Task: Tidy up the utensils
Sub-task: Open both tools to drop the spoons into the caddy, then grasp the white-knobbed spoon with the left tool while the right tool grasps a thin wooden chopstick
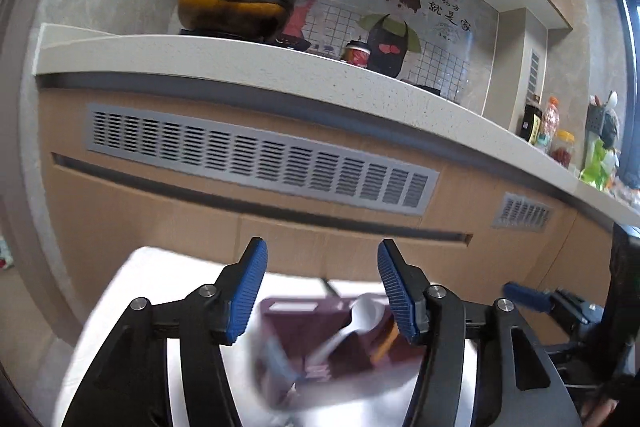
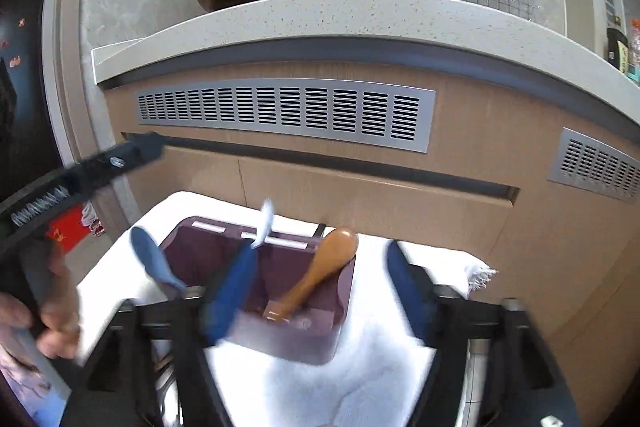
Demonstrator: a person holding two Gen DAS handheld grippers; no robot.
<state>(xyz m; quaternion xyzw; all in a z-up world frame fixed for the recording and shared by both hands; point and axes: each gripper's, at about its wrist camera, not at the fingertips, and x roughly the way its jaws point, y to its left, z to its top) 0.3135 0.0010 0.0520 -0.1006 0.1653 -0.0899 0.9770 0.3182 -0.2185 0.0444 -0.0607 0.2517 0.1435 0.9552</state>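
In the left wrist view the left gripper hung wide open with nothing between its blue pads, just above a purple utensil holder that stood on a white towel draped over a low stand in front of the kitchen cabinet. A white spoon leaned in the holder with its bowl up, and something orange showed beside it, too smeared by motion blur to name. The risk, as I judged it, was that a fast sweep of these open fingers could clip the spoon or knock the light holder over on the soft towel. The holder's base and near side were blurred, the towel's near edge was cut off by the gripper body, and the other gripper showed only as a blue tip at the right. In the right wrist view the right gripper also stood wide open and held nothing, poised over the holder near the towel's middle. A wooden spoon leaned in the right compartment, a blue spoon stuck out past the holder's left corner, and a pale utensil rose at the back rim. The blue spoon looked likeliest to tip out if nudged. Both fingers were blurred, the pale utensil's lower part was hidden behind the left finger, and the stand under the towel could not be seen.
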